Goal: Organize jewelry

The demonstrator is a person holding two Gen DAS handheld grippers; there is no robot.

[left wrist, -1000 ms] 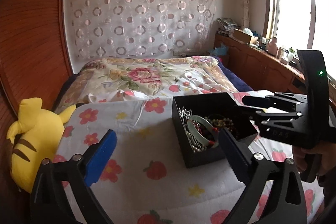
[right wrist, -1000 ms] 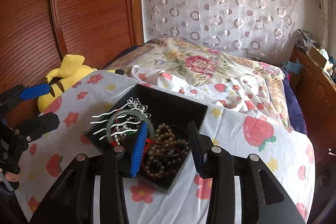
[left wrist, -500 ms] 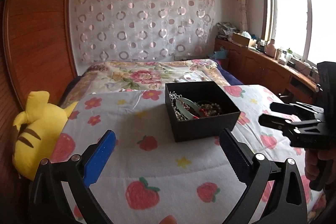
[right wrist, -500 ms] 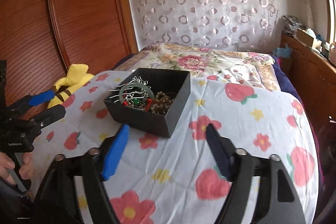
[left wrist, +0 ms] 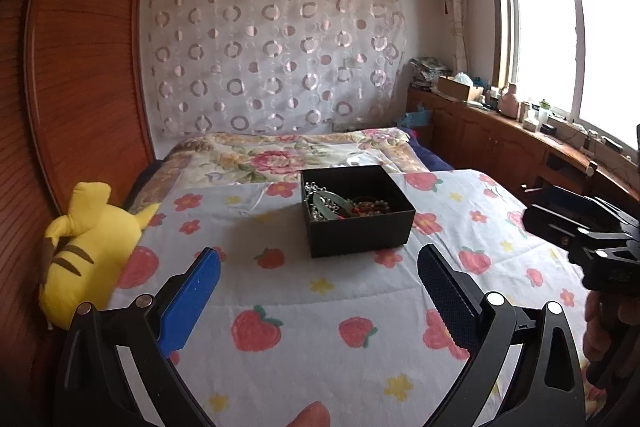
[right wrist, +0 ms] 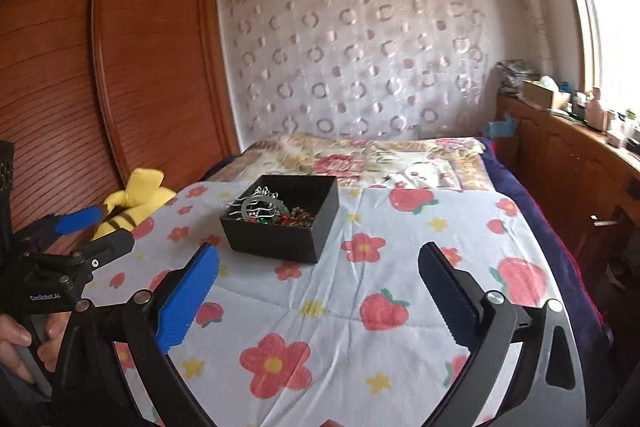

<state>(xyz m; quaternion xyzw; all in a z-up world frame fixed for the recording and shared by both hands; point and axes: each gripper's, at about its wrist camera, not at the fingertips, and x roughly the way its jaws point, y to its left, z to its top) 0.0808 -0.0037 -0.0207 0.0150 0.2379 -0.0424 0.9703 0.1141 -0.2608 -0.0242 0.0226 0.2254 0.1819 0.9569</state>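
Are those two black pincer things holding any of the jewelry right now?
No. The left tool and the right tool both stand open with nothing between them; the right one's jaws have just been opening. The jewelry lies in the black box.

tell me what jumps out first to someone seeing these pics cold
A black box heaped with beads, chains and a green bangle sits mid-bed on the strawberry-and-flower quilt. A yellow plush toy lies against the wooden wardrobe at the quilt's left edge. Both tongs, left and right, gape open and empty.
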